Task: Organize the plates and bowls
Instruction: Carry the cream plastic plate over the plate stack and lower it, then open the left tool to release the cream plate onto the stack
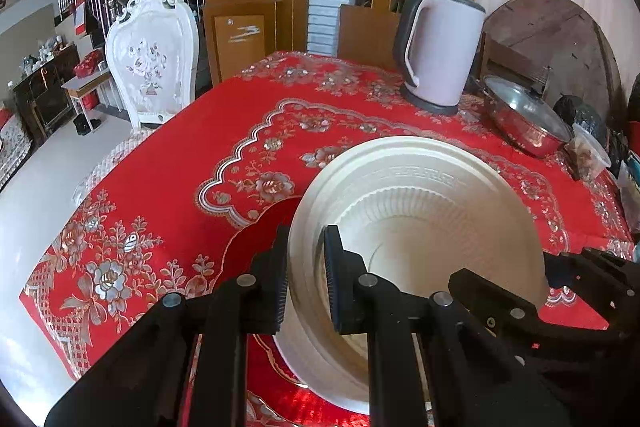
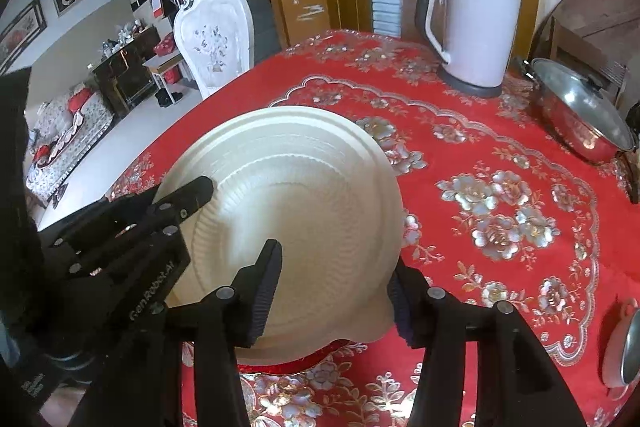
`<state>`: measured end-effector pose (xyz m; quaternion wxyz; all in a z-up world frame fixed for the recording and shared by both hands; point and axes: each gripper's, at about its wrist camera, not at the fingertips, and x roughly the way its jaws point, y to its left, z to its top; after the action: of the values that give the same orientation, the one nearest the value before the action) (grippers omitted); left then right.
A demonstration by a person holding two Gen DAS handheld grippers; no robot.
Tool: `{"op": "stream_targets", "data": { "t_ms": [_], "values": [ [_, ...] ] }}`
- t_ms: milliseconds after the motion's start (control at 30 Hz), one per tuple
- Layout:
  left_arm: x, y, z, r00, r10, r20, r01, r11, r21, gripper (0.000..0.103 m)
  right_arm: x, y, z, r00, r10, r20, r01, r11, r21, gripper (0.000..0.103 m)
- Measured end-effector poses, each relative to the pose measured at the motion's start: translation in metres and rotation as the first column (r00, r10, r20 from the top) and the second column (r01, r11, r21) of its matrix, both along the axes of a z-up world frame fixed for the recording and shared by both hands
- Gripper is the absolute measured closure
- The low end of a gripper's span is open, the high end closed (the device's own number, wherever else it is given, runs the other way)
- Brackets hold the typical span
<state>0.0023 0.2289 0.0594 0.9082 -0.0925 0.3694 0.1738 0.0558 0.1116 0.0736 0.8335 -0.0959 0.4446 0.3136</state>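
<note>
A cream plate (image 1: pixel 420 227) with a ribbed inner ring is sitting tilted above the red flowered tablecloth (image 1: pixel 180 167), its far edge raised, and both grippers are meeting it at once.

In the left wrist view, the left gripper (image 1: pixel 306 279) is clamping the plate's left rim: 1 finger is lying outside the rim and the other finger (image 1: pixel 340 279) is lying inside it on the plate's upper face, with only the rim's thickness between the 2 pads. The right gripper's black linkage is showing at the plate's right edge in this view.

In the right wrist view, the right gripper (image 2: pixel 334 291) is straddling the plate's near right edge. Its left finger (image 2: pixel 264 291) is resting on top of the plate's face, and its right finger is sitting at the outer rim, partly hidden behind the edge. The gap between them is wide, and whether they are actually pinching the rim cannot be told.

A white kettle (image 2: pixel 472 27) and a lidded steel pot (image 2: pixel 580 115) are standing well apart from the plate at the table's far side.
</note>
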Motion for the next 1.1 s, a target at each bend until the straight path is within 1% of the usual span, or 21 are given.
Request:
{"op": "stream_targets", "data": {
  "t_ms": [133,300,367,467,567,767,900,967,1033,1100],
  "values": [
    [0.002,0.002,-0.007,1.0,-0.005,-0.019,0.005,1.0,-0.012,0.089,0.0,0.0,-0.004,1.0,-0.002,-0.013,0.002,1.0,0.006,0.05],
    [0.002,0.004,-0.009,1.0,0.003,-0.022,-0.003,1.0,-0.008,0.088,-0.002,0.002,-0.004,1.0,-0.004,-0.015,0.004,1.0,0.01,0.05],
    [0.001,0.004,-0.009,1.0,0.007,-0.025,-0.007,1.0,-0.003,0.088,-0.003,0.002,-0.003,1.0,-0.005,-0.012,0.005,1.0,0.004,0.049],
    [0.001,0.007,-0.01,1.0,0.017,-0.026,-0.017,1.0,-0.008,0.088,-0.005,0.003,-0.001,1.0,-0.015,0.004,0.015,1.0,-0.012,0.044],
    [0.0,0.009,-0.009,0.999,0.027,-0.019,-0.027,1.0,-0.01,0.088,-0.007,0.0,0.002,1.0,-0.01,0.004,0.01,1.0,0.004,0.042],
    [-0.003,0.003,-0.005,1.0,0.012,-0.002,-0.012,1.0,-0.007,0.088,-0.011,-0.009,0.007,0.999,-0.026,0.048,0.026,1.0,-0.005,0.042],
    [-0.005,-0.006,0.0,1.0,0.002,0.018,-0.002,1.0,0.01,0.088,-0.016,-0.016,0.009,0.996,-0.041,0.078,0.042,0.999,-0.012,0.042],
    [-0.006,-0.009,0.002,1.0,0.002,0.026,-0.002,1.0,0.016,0.088,-0.019,-0.022,0.01,0.993,-0.053,0.101,0.055,0.998,-0.019,0.038],
    [-0.008,-0.012,0.004,0.999,-0.003,0.034,0.002,1.0,0.015,0.088,-0.021,-0.029,0.012,0.991,-0.065,0.119,0.067,0.998,-0.017,0.032],
    [-0.009,-0.017,0.006,0.999,-0.01,0.042,0.01,1.0,0.015,0.088,-0.023,-0.039,0.013,0.987,-0.083,0.135,0.085,0.996,-0.009,0.031]
  ]
}}
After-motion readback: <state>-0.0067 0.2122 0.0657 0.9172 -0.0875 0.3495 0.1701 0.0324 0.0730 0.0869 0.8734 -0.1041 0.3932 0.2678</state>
